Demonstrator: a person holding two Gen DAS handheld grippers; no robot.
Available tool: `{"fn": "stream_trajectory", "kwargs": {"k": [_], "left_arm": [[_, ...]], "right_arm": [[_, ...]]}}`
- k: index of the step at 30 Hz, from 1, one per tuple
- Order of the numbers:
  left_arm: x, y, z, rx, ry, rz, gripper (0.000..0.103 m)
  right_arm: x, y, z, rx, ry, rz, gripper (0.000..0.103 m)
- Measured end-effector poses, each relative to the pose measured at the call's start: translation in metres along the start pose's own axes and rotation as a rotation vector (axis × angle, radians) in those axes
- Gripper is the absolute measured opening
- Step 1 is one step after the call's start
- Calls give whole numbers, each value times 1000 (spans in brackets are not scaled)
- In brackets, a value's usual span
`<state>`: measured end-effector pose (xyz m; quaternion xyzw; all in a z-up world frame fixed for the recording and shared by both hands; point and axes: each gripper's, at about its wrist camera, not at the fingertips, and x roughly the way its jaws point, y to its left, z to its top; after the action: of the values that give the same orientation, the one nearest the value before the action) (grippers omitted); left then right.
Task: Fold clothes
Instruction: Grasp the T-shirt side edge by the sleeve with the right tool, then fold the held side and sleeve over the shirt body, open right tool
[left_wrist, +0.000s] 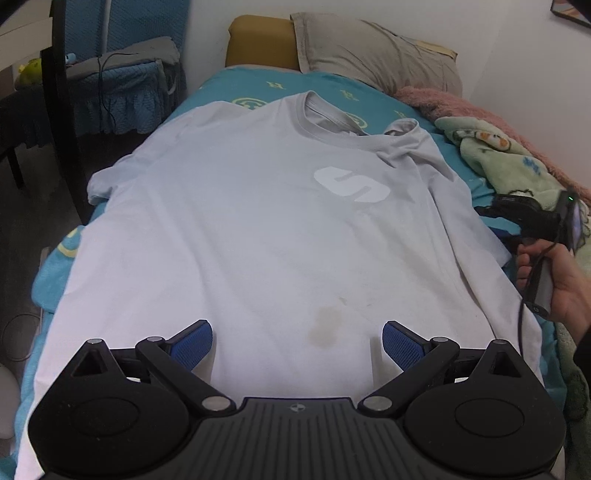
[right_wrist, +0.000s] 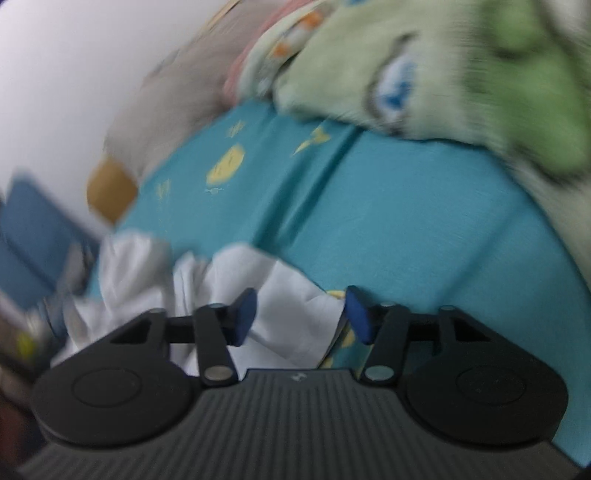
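One T-shirt (left_wrist: 258, 221), pale grey with a single white chest logo (left_wrist: 352, 184), lies spread front-up along my bed (left_wrist: 236, 88), collar toward the headboard (left_wrist: 262, 40). One brownish stain (left_wrist: 325, 326) marks its lower front, between my left claw's two blue pads (left_wrist: 195, 343). My left claw (left_wrist: 297, 345) hangs above the hem, jaws spread wide, holding nothing. My right claw (right_wrist: 301, 314), seen blurred in its own view, is likewise parted and empty, above the crumpled right sleeve (right_wrist: 288, 314) at the shirt's edge; from the left wrist view my right hand (left_wrist: 557, 280) grips its handle beside the bed. The bed carries one teal sheet with yellow motifs, one beige pillow (left_wrist: 373, 51), one pink blanket (left_wrist: 476, 110) and one pale green printed blanket (left_wrist: 509, 155) bunched along the white wall (left_wrist: 517, 48). Left of the bed stands one dark chair (left_wrist: 59, 110) draped with blue quilted cloth.
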<state>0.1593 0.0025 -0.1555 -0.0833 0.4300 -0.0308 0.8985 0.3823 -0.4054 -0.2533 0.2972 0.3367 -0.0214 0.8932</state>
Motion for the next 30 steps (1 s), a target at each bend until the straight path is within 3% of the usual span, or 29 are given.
{"fn": "stream_trajectory", "kwargs": {"k": [2, 3, 5, 13, 14, 16, 17, 18, 22, 30], "left_arm": [[1, -2, 0, 5, 8, 0, 100], [2, -3, 0, 8, 12, 0, 100], [0, -2, -1, 3, 12, -3, 100], [-10, -1, 5, 17, -49, 3, 100], [-11, -1, 6, 23, -54, 4, 100], [-13, -1, 5, 34, -64, 9, 100], [-13, -2, 4, 39, -69, 12, 100], [-14, -1, 3, 42, -71, 14, 100], [-16, 1, 0, 43, -75, 17, 100], [-26, 12, -5, 23, -82, 34, 100]], "right_arm": [[-1, 8, 8, -49, 12, -26, 15], [-1, 12, 12, -74, 19, -39, 10], [-4, 19, 21, -121, 19, -66, 9], [-61, 24, 75, -173, -288, -263, 11], [-67, 19, 76, -134, -310, -263, 14], [-75, 7, 75, -45, -296, -239, 34], [-79, 1, 73, 4, -271, -213, 64], [-83, -5, 67, 54, -244, -170, 87], [-100, -17, 29, 232, -173, -37, 85], [-85, -30, -24, 375, -85, 67, 86]]}}
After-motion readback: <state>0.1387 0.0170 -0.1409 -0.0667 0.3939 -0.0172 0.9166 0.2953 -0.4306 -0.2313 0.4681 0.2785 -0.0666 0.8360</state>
